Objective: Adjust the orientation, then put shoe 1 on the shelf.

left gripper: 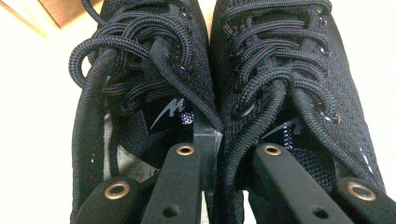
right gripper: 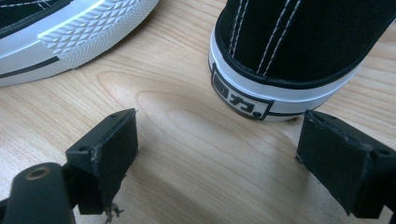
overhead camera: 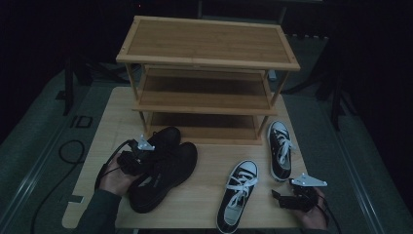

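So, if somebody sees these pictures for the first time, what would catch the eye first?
Probably the three-tier wooden shoe rack at the far side of the table, with its shelves bare. Next, the pair of black shoes at front left, where the left hand-held gripper pinches their inner collars together. Two black-and-white sneakers lie at the right, and the right hand-held gripper waits open just behind one heel.

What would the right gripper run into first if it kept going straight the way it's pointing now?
Probably the heel of the black-and-white sneaker just ahead of the open right gripper, slightly off-centre between its jaws; only bare wooden table lies before it.
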{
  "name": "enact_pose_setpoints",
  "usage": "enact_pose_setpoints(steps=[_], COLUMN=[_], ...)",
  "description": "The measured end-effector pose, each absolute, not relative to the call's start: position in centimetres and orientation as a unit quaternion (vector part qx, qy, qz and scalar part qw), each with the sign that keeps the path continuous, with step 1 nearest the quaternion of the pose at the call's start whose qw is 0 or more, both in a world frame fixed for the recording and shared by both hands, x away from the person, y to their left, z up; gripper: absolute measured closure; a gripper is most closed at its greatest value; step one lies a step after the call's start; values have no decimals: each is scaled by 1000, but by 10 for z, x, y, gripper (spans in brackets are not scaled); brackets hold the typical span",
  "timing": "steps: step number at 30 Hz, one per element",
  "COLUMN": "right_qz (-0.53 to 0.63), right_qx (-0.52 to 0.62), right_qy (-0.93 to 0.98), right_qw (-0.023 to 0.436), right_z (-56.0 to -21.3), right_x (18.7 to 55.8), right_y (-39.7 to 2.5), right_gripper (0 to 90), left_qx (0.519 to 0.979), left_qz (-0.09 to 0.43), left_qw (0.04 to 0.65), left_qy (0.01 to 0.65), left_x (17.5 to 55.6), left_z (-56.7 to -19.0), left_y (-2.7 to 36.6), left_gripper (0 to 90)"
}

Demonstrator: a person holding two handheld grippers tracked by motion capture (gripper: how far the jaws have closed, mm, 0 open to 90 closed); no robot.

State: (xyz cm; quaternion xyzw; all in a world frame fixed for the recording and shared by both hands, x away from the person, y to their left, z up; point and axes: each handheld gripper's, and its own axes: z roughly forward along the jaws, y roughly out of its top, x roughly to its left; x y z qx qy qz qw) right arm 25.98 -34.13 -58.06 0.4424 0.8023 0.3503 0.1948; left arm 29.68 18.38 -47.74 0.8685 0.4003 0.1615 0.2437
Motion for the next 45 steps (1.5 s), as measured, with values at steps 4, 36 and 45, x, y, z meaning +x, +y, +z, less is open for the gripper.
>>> enact_pose_setpoints(steps=[4,36,45], right_qz=[350,351,350], right_qx=[442,441,441], right_qy=[803,803,803], right_qw=[195,195,195], right_z=[-581,-581,-581], right_x=[260,260,260], right_y=[-341,-341,-342], right_gripper=[119,119,119], left_qx=[869,863,863], left_qz=[161,161,162], left_qw=[242,260,258], left_qy=[401,401,403], left_x=[298,315,327], left_z=[-476,-468,-466], left_y=[180,155,146], left_gripper=[856,856,856])
